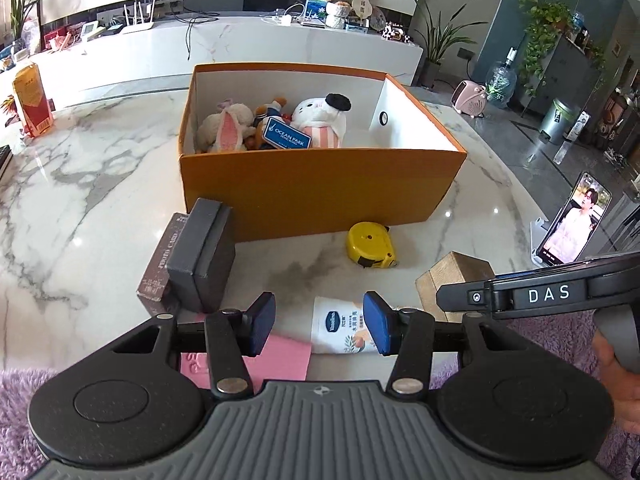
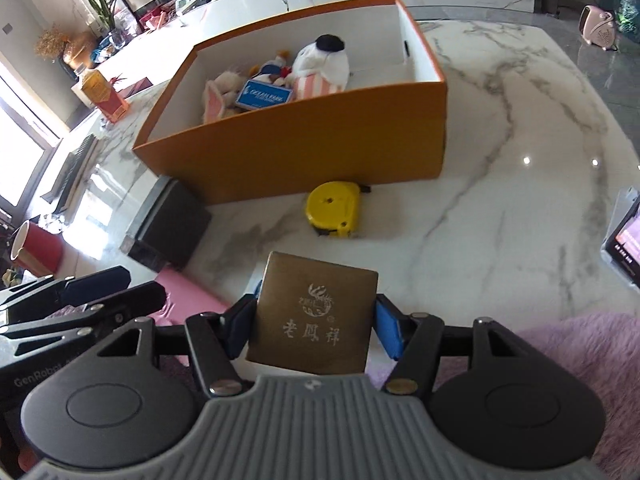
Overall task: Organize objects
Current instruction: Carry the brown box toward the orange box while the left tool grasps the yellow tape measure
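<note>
Gold box [image 2: 314,316]: sits low centre in the right wrist view, clamped between the two blue pads of the right gripper [image 2: 316,326], jaws closed against its side faces. The printed lid faces the camera. This side grip probably serves to keep the base free for setting down. In the left wrist view the same box appears at right of centre, partly hidden by the right gripper body.

Orange box [image 1: 320,188]: occupies the centre of both views, open-topped, standing on the marble table [image 1: 100,184]. Plush toys [image 1: 276,124] fill its left part; the right part shows bare white floor, the likely destination for the gold box.

Left gripper [image 1: 319,324]: jaws wide apart, holding nothing. It hovers above a white sachet [image 1: 340,330] and a pink card [image 1: 280,354] at lower centre.

Still outside the box: yellow tape measure [image 1: 372,246], just beside the orange front wall, and dark boxes [image 1: 192,256], at left of centre, close against that wall.
</note>
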The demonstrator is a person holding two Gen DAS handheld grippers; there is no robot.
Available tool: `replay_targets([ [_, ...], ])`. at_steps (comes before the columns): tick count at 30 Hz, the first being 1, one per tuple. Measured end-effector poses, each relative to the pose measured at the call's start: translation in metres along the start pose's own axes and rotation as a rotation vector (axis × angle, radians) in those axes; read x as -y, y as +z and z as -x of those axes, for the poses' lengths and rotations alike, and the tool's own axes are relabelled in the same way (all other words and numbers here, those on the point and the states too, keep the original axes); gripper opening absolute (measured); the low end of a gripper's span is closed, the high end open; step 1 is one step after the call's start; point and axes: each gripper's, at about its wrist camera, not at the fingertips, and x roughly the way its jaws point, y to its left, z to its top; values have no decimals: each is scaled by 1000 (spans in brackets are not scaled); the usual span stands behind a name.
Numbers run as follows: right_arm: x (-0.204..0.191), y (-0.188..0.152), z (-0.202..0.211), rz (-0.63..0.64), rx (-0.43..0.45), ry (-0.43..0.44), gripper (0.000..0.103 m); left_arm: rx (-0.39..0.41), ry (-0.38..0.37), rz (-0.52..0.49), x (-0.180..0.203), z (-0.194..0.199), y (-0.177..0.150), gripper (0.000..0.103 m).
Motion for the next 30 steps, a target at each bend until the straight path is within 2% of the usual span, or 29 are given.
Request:
replay_targets([
  [5, 18, 12, -16, 19, 15, -92, 64, -34, -32, -17, 9, -26, 12, 58],
  [10, 34, 21, -34, 40, 19, -160, 64, -64, -49, -36, 18, -53, 21, 72],
  [14, 45, 26, -43, 51, 30, -196, 65, -89, -71, -40, 24, -73, 28, 76],
  [24, 62, 31, -63, 36, 30, -198, 64, -131, -43, -45, 32, -115, 35, 77],
  [30, 65, 32, -66, 28, 56, -207, 64, -134, -46, 29, 28, -133, 35, 82],
])
